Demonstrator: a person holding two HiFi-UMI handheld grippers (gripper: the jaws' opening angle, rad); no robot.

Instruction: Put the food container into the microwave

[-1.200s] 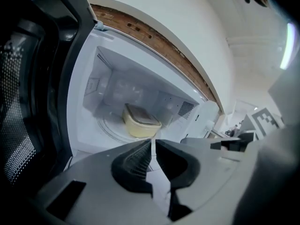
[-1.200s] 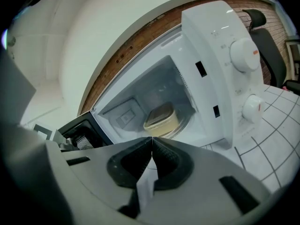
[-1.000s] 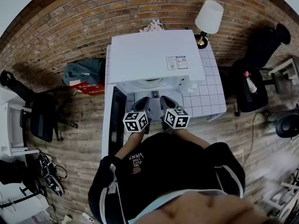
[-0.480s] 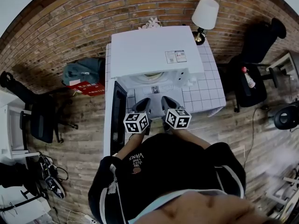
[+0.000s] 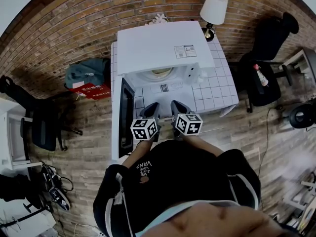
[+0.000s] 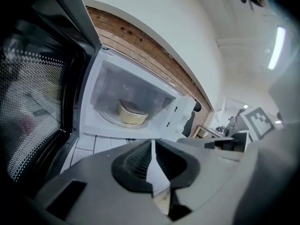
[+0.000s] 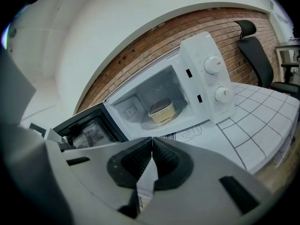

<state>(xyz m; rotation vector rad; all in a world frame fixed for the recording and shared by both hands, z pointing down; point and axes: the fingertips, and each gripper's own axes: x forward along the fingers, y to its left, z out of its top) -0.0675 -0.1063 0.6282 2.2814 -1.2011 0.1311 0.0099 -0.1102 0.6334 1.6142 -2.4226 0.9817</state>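
Observation:
The white microwave (image 5: 158, 46) stands on a white tiled table (image 5: 217, 90) with its door (image 5: 126, 112) swung open to the left. The cream food container (image 5: 161, 72) sits on the turntable inside, plain in the left gripper view (image 6: 131, 113) and the right gripper view (image 7: 162, 111). My left gripper (image 5: 152, 107) and right gripper (image 5: 177, 106) hover side by side in front of the open cavity, apart from the container. In each gripper view the jaws, left (image 6: 153, 146) and right (image 7: 152, 144), meet with nothing between them.
A white lamp (image 5: 213, 9) stands at the table's back right corner. Black office chairs stand at the right (image 5: 269, 48) and left (image 5: 44, 125). A teal bag (image 5: 89, 74) and a red item (image 5: 94, 90) lie on the floor left of the table. The microwave's dials (image 7: 213, 64) face front.
Both grippers have drawn back from the microwave toward the person, so more of the cavity and the container inside shows in the head view.

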